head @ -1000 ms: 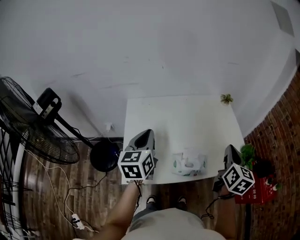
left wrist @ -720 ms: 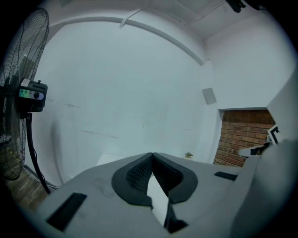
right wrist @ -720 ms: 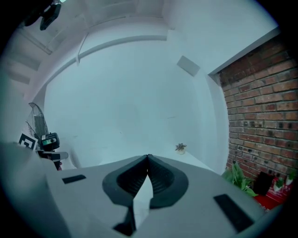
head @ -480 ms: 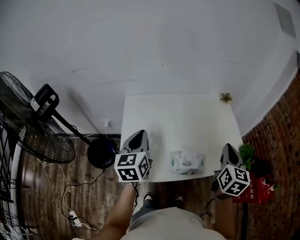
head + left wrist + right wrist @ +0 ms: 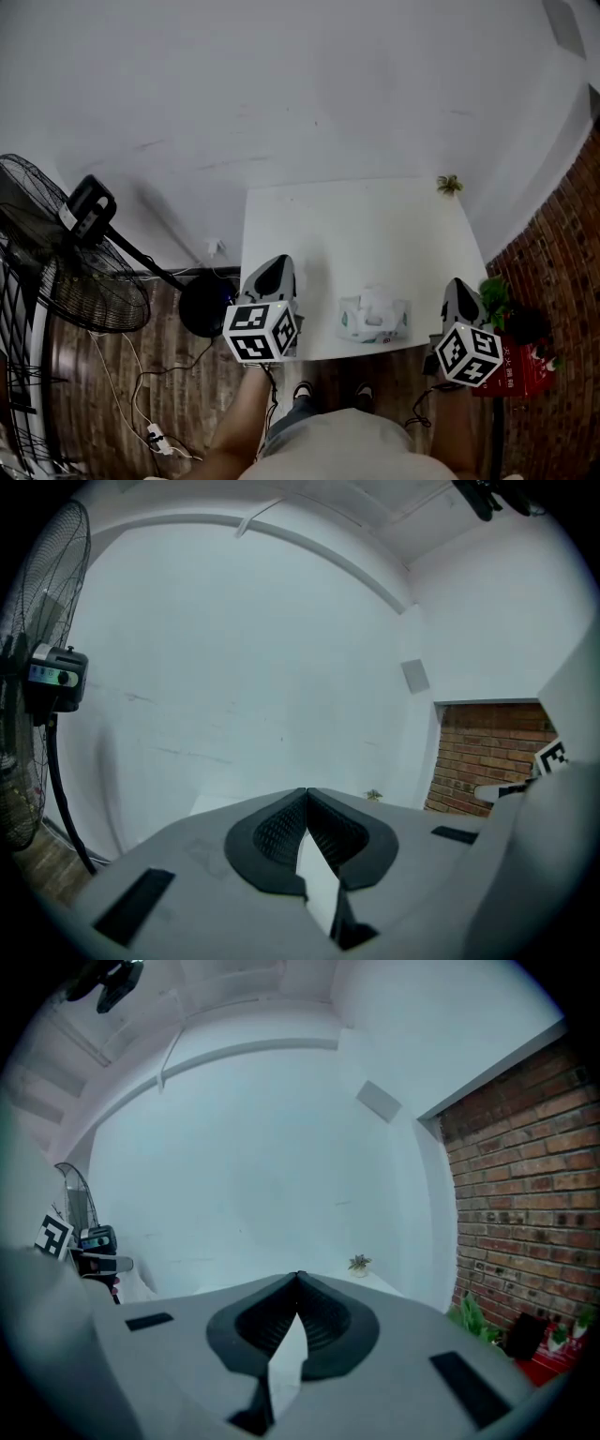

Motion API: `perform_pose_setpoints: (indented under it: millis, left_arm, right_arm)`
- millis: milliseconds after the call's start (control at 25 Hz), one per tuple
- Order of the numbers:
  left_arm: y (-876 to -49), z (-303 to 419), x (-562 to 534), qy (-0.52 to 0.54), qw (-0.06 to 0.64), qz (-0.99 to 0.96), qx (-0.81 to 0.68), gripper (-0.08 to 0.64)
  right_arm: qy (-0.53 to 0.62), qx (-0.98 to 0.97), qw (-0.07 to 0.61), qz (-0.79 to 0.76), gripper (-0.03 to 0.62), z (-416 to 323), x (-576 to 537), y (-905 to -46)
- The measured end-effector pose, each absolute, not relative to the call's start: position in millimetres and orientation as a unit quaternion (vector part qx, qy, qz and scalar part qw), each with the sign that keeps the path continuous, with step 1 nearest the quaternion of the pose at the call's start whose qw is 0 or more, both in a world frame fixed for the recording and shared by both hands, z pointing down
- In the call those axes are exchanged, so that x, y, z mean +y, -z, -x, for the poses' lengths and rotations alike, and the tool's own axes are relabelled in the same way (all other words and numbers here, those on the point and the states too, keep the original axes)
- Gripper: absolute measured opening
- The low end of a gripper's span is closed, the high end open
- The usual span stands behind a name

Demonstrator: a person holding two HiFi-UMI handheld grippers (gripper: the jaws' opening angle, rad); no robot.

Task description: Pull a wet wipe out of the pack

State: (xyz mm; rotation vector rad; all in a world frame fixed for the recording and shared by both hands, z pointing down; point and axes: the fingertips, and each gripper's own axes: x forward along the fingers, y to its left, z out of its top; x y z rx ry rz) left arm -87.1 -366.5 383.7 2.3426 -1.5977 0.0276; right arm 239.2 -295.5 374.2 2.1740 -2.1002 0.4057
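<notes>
Both grippers shut and empty, pack between them

The left gripper point(image 5: 282, 262) hangs over the table's point(image 5: 356, 225) near left corner and the right gripper point(image 5: 457, 282) over its near right corner, each with jaws pressed together on nothing. The pack point(image 5: 375, 320) lies at the near edge between them, to the left gripper's right and the right gripper's left. Its long axis runs along that edge, and a wipe point(image 5: 378, 299) is tufted up from its top. Both look about equally near, the right perhaps slightly nearer.

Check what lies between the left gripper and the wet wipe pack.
Nothing: only bare white table shows between the left gripper and the pack, in the head view.
</notes>
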Motion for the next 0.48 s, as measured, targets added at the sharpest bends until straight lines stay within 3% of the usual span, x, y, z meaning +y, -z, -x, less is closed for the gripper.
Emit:
perform_pose_setpoints:
  millis: [480]
  left_arm:
    - [-385.4,63.5,-364.3,-0.022,0.156,-0.831,-0.533,0.011]
  right_arm:
    - [-0.145,-0.680,0.045,-0.718,0.000,-252.2,-295.9,-380.9]
